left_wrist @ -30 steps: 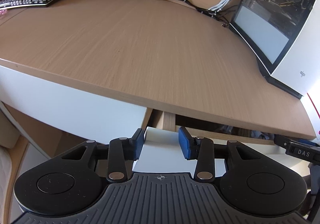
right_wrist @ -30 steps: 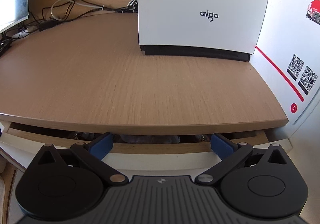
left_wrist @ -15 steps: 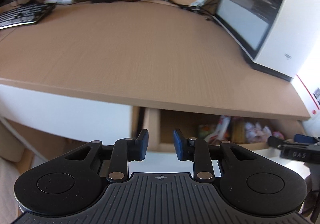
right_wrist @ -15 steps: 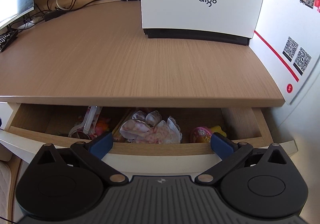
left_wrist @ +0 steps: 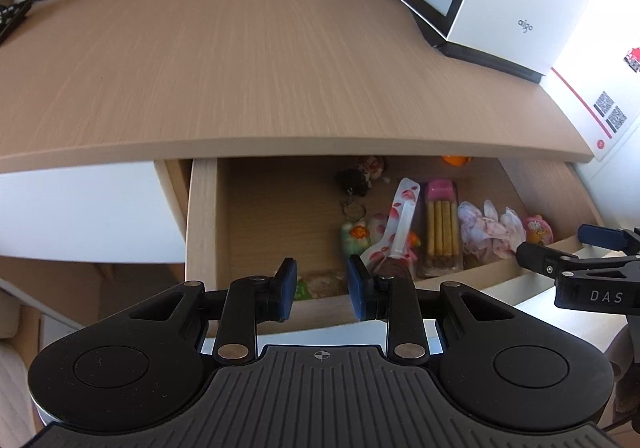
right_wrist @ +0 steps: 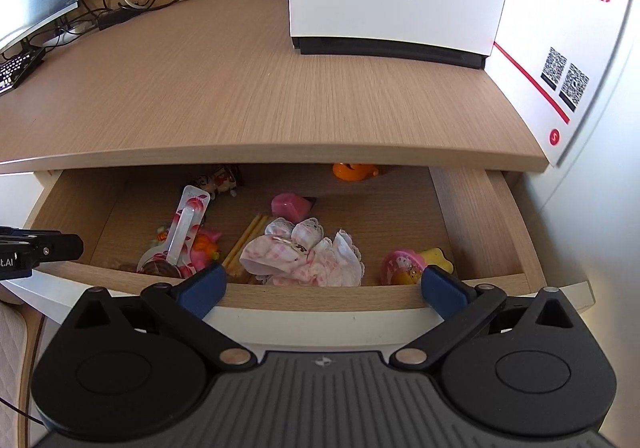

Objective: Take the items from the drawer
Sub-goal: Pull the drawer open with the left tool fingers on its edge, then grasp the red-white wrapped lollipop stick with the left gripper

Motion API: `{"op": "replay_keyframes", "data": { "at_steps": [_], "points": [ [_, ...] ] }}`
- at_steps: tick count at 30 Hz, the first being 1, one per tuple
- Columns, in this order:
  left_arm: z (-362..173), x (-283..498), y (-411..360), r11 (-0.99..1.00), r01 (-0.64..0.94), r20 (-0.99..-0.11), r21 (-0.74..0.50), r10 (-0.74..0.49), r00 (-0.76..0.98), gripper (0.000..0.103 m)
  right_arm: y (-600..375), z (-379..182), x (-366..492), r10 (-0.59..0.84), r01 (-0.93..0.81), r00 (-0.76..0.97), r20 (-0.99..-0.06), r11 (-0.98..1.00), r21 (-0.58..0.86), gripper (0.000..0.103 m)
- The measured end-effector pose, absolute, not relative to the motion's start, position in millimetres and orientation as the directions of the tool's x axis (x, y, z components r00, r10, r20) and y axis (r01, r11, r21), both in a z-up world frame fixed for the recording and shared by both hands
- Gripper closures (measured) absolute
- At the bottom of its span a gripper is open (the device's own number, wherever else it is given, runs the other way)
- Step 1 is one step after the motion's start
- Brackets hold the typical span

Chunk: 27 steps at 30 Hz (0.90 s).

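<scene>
The drawer [right_wrist: 256, 294] stands pulled out under the desk [left_wrist: 256, 60], and nothing has come out of it yet, so I judge my step is choosing and reaching for the first item. My left gripper [left_wrist: 322, 288] hangs over the drawer's front lip with its blue pads a little apart and nothing between them; just beyond it lie a small green figure [left_wrist: 354, 240] and the long clear packet with red petals [right_wrist: 186, 228]. Further right sit the pack of biscuit sticks [left_wrist: 440, 236], the frilly pink-and-white cloth [right_wrist: 304, 252], then a pink round toy [right_wrist: 402, 266] touching a yellow one [right_wrist: 436, 256]. My right gripper [right_wrist: 322, 288] is spread wide and empty, centred on the cloth. I would go for that cloth, dipping over the front panel without knocking it, and pinch its bunched middle, since loose frills may slip or drag the neighbouring sticks.
</scene>
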<state>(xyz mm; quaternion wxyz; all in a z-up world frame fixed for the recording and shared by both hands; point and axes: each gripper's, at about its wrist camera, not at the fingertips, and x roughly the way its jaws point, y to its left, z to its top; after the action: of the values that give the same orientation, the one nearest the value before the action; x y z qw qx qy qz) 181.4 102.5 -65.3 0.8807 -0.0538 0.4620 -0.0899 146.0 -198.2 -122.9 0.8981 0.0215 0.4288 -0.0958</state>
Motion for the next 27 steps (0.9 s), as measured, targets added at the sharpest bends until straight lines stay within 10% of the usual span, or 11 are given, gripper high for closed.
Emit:
{"op": "replay_keyframes", "data": {
  "at_steps": [27],
  "points": [
    [-62,115,97,0.962,0.208,-0.838,-0.176,-0.257,0.481,0.077,-190,-116,84,-0.111,0.144,0.536,-0.837,0.989,-0.039,0.000]
  ]
}}
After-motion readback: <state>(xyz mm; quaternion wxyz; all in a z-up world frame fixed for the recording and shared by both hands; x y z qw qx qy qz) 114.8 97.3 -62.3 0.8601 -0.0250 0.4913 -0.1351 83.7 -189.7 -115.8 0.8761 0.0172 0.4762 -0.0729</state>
